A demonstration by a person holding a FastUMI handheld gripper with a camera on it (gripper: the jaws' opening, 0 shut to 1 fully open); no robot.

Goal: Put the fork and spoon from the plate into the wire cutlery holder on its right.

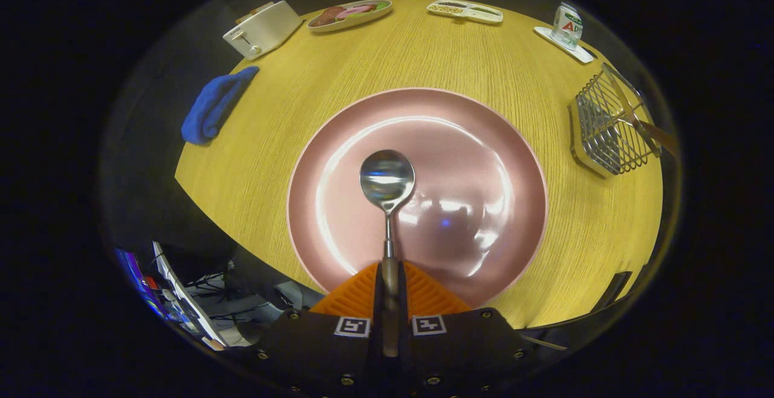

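My gripper (390,277) is shut on the handle of a metal spoon (387,181), which sticks straight out ahead of the fingers with its bowl over the middle of a large pink plate (484,138). The plate lies on a yellow wooden table, just ahead of and below the fingers. To the plate's right stands the wire cutlery holder (604,135), tilted in this view, with a fork (635,114) resting in it, its handle poking out to the right.
A blue cloth (214,106) lies left of the plate near the table edge. Along the far edge stand a white toaster (261,29), a dish of food (349,14), a flat tray (464,11) and a can on a coaster (567,26).
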